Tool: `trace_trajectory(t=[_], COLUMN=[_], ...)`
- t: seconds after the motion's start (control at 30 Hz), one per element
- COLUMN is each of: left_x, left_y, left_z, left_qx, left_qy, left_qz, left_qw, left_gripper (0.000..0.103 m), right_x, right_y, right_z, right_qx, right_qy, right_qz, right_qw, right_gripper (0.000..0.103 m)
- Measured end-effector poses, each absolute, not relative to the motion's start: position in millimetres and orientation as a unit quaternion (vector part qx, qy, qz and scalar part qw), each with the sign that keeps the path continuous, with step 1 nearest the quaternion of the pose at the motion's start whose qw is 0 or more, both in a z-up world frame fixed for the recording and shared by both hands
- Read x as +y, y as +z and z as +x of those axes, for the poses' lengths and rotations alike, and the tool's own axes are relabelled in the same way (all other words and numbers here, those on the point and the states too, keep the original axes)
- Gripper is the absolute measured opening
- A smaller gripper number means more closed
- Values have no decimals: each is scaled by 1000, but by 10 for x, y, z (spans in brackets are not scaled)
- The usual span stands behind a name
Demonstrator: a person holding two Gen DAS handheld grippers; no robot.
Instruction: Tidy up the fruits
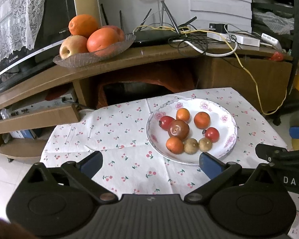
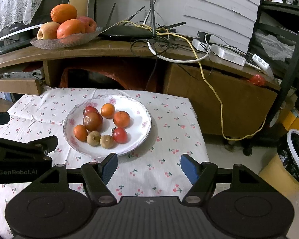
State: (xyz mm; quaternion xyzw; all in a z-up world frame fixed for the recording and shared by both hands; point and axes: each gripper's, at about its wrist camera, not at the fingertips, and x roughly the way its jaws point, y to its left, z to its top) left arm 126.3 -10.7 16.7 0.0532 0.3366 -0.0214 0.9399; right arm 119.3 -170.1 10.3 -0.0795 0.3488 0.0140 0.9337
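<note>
Fruit sits piled on a white plate [image 2: 143, 119] w/ floral rim, on the cloth-covered worktop [image 2: 159, 171]: three small oranges, two red tomato-like ones, a dark brownish-red fruit [image 2: 92, 121] in the middle, two tan longan-like ones [image 2: 106, 141] at the near edge. Second batch — big oranges [image 1: 83, 25] & apples — is in a glass dish [image 1: 93, 54] on the wooden shelf [image 1: 169, 49] behind, well apart from the plate.

Left gripper [image 1: 150, 164] hangs just short of the plate's near rim, fingers spread wide, nothing between them. Right gripper [image 2: 148, 168] hovers over bare cloth beside the plate, fingers released too, narrower gap, empty.

Risks, as I judge them: small fruits touch each other, so fingers closing on one prob. nudge its neighbour & round ones roll off the shallow plate. Soft tomato-like ones could bruise if clenched hard. Both grippers sit close together near the plate, so they may bump. Cables [image 2: 189, 39] clutter the shelf next to the dish; an arm reaching there could snag them.
</note>
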Motion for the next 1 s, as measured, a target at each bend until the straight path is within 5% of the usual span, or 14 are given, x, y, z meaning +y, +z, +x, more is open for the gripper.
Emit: trace_trajectory(t=[1.0], left_x=[-174], left_y=[102], left_z=[808], left_qx=[350], left_qy=[-28], left_qz=[60], left_qw=[934], left_gripper=[103], right_x=[-1741], right_y=[-28], right_z=[730], right_qx=[395], right_qy=[-7], right_qz=[-70], right_qw=[916], right_gripper=[70])
